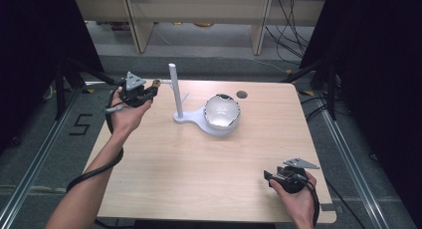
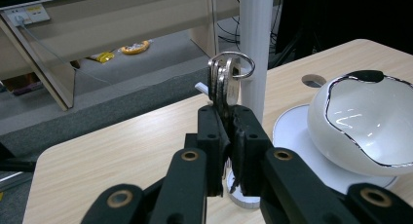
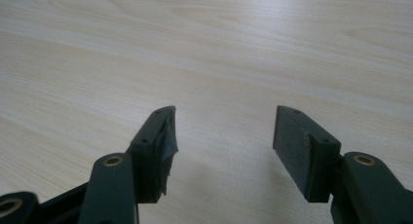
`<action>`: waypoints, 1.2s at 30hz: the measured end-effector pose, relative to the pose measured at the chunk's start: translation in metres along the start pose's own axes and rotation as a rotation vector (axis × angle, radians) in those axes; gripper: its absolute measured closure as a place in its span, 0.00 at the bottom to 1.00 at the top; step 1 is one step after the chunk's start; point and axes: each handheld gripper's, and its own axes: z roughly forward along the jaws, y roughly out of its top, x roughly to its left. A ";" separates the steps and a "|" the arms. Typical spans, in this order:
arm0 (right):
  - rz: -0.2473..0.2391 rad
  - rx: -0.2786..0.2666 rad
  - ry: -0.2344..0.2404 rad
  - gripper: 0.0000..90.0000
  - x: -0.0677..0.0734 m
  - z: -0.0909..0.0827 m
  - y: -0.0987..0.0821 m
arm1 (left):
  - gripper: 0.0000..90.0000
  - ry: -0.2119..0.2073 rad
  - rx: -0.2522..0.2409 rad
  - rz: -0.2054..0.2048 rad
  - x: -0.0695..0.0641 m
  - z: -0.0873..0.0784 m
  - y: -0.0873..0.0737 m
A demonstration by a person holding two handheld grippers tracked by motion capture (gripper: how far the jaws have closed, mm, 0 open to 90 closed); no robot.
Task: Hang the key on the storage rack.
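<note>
A pale wooden table (image 1: pixel 199 169) — on it just a white stand (image 1: pixel 185 117) carrying a white bowl (image 1: pixel 222 112).

A light wood counter (image 1: pixel 199 179) with a round hole (image 1: pixel 242 94) near its far right corner stands on grey floor (image 1: pixel 30 154). Black curtains (image 1: pixel 378 64) hang at both sides. Beyond the far edge, a beige shelf unit (image 1: pixel 199 12) stands with cables (image 1: pixel 291 25) trailing beneath. A "5" (image 1: pixel 81 124) marks the floor at left.

The stand (image 1: pixel 191 118) sits toward the table's (image 1: pixel 199 179) far edge — its post (image 1: pixel 175 89) left, the bowl (image 1: pixel 222 112) on its base at right.
</note>
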 end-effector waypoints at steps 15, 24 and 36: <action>-0.002 0.001 -0.002 0.47 0.000 0.000 0.000 | 0.92 0.011 0.028 -0.003 0.001 0.006 -0.006; -0.001 0.000 -0.002 0.47 0.000 0.000 0.000 | 0.92 0.007 0.036 0.004 -0.003 0.010 -0.006; 0.000 0.004 -0.007 0.47 -0.001 -0.002 0.000 | 0.92 0.005 0.048 0.004 -0.004 0.016 -0.009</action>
